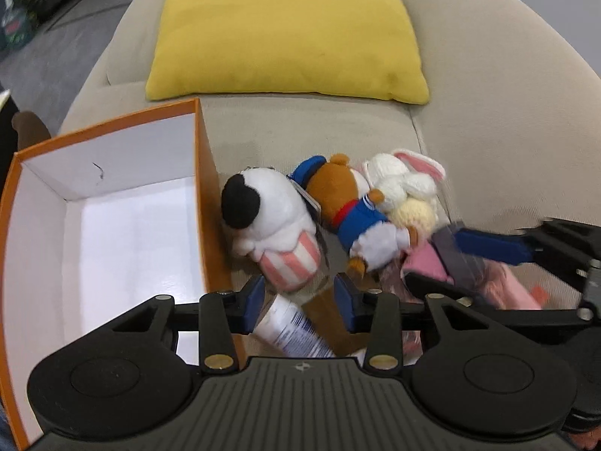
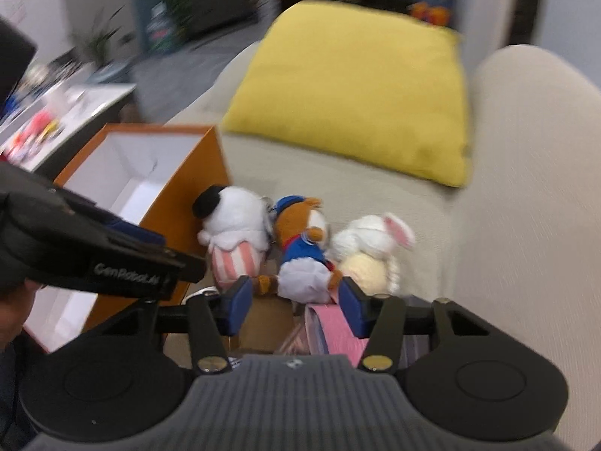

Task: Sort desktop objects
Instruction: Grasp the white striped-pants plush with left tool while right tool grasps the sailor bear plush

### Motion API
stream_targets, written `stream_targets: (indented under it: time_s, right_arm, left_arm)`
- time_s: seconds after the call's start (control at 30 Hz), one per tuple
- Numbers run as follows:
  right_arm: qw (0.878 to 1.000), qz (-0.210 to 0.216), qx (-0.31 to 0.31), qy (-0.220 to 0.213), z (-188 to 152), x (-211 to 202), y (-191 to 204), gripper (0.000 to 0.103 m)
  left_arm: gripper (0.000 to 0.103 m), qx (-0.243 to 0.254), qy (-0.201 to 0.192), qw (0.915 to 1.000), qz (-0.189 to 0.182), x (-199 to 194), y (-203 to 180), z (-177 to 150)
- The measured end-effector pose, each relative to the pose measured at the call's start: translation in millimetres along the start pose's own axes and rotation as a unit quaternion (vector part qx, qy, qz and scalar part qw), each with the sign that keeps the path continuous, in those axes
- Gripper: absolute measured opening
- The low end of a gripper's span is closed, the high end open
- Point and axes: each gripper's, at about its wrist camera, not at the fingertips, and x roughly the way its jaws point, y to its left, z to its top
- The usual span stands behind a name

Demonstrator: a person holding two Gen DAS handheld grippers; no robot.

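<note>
Three plush toys lie in a row on the beige sofa seat: a black-and-white plush with pink stripes, a brown bear in a blue sailor suit and a white rabbit. An open orange box with a white inside stands left of them. My left gripper is open just in front of the striped plush, above a white-and-blue tube. My right gripper is open, its blue fingers flanking the bear's lower end, with a pink flat item beneath.
A yellow cushion leans on the sofa back behind the toys. The sofa armrest rises at the right. In the right wrist view a white table with small items stands beyond the box, blurred.
</note>
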Motion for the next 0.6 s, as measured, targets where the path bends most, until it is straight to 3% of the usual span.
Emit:
stream_targets:
  time_s: [0.1, 0.3, 0.6]
  right_arm:
    - [0.998, 0.042, -0.031, 0.028, 13.7, 22.4, -14.5, 0.051]
    - [0.992, 0.07, -0.084, 0.056, 24.7, 60.1, -19.3, 0.051]
    - [0.99, 0.069, -0.099, 0.078, 27.6, 107.1, -25.7, 0.051]
  left_arm:
    - [0.046, -0.025, 0.012, 0.9996, -0.001, 10.4, 0.0, 8.7]
    - [0.046, -0.054, 0.025, 0.9981, 0.019, 23.5, 0.6, 18.1]
    - [0.047, -0.049, 0.027, 0.9968, 0.056, 43.2, -5.1, 27.5]
